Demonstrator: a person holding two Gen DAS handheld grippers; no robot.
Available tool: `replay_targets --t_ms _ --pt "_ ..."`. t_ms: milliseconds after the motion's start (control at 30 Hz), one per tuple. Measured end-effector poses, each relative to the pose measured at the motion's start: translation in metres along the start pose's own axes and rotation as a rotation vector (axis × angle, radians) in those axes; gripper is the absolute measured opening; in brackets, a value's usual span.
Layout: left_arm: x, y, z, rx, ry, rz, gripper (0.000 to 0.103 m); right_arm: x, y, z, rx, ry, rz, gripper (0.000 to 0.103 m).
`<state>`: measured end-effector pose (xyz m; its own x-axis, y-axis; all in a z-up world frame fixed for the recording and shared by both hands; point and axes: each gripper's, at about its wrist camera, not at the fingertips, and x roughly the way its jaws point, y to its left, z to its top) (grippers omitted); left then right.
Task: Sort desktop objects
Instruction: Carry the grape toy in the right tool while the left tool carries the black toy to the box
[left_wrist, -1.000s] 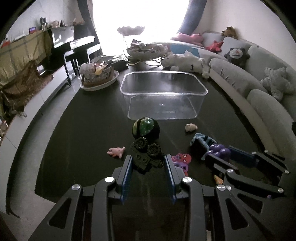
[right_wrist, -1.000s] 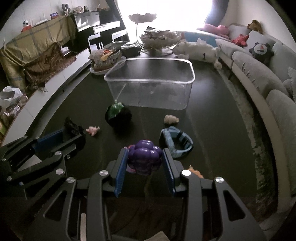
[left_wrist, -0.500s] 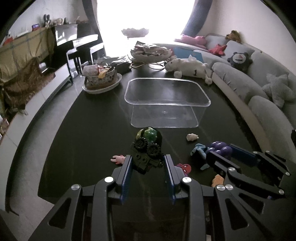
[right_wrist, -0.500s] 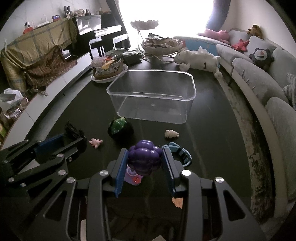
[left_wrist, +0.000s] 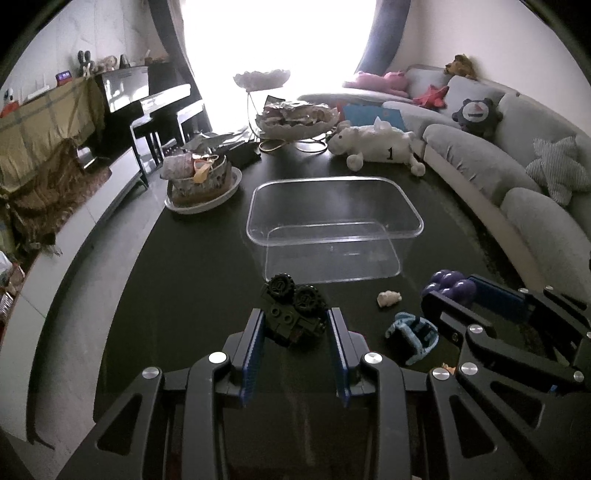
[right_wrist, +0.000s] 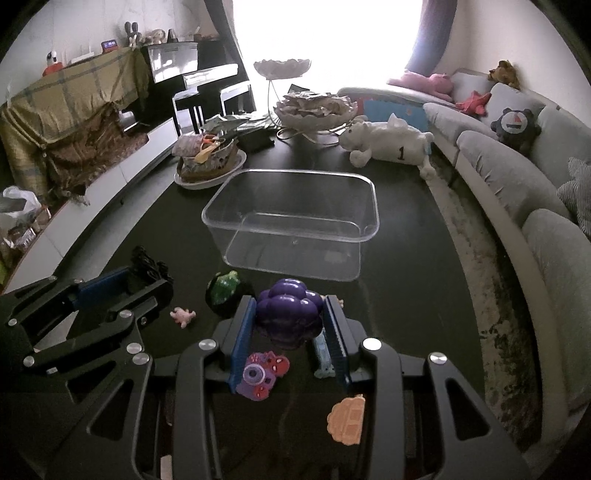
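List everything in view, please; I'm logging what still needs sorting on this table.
Clear plastic rectangular bin: 1, transparent, table centre, nothing visible inside.
Black toy car with knobby wheels: 1, black, in left tongs.
Purple bumpy grape toy: 1, purple, in right tongs.
Green-and-black ball: 1, near side of the bin.
Small pink figure: 1, pink, left of the ball.
Small cream figure: 1, cream, near the bin's right corner.
Light blue strap toy: 1, blue, nearer than the cream figure.
Purple flat camera toy: 1, purple and red, under right tongs.
Orange flat piece: 1, orange, near edge.
White plush animal: 1, white, far right.
Left tongs: shut on car.
Right tongs: shut on grape toy.
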<state>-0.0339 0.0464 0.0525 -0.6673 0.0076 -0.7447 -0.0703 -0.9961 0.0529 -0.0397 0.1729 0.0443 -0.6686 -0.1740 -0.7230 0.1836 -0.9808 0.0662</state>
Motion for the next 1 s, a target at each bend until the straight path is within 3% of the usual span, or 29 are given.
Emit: replay_targets --t_ms 467,1000 --pt "0.008 0.001 0.028 0.020 -0.012 0.000 0.030 0.008 -0.003 0.029 -0.009 -0.001 -0.011 0.035" --pt "0.023 0.008 0.061 0.001 0.002 -0.085 0.030 0.019 -0.014 0.061 0.017 0.005 0.014 0.035"
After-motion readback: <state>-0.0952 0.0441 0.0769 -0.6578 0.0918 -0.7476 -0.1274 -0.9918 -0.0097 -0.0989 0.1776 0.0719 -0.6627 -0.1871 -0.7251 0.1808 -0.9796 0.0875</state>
